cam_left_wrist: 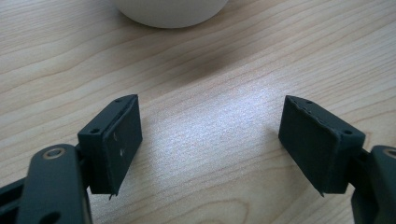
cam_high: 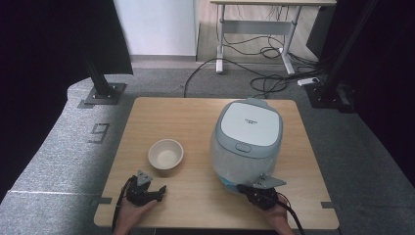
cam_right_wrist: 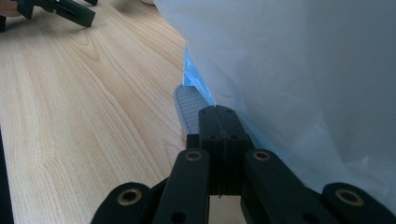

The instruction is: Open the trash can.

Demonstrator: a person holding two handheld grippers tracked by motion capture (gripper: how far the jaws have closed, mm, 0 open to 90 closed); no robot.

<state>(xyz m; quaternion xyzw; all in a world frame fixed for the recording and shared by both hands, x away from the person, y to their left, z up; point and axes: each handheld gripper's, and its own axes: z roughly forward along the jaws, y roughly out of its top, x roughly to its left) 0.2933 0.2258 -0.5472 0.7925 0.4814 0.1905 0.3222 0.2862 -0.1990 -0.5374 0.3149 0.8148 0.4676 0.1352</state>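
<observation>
The right hand-held gripper (cam_high: 243, 188), at about 5 o'clock on the desk (cam_high: 195, 117), is clenched with its pads pressed flat together and nothing visibly between them, its tip just beside the base of the rice cooker (cam_high: 248, 139), which is wrapped in a thin translucent plastic bag (cam_right_wrist: 299, 70). The cooker stands lid-down at roughly 3 o'clock, right of the desk's middle. The left hand-held gripper (cam_high: 157, 192) rests released at about 7 o'clock, jaws spread wide over bare wood, with the empty cream bowl (cam_high: 166, 153) near it toward 12 o'clock.
</observation>
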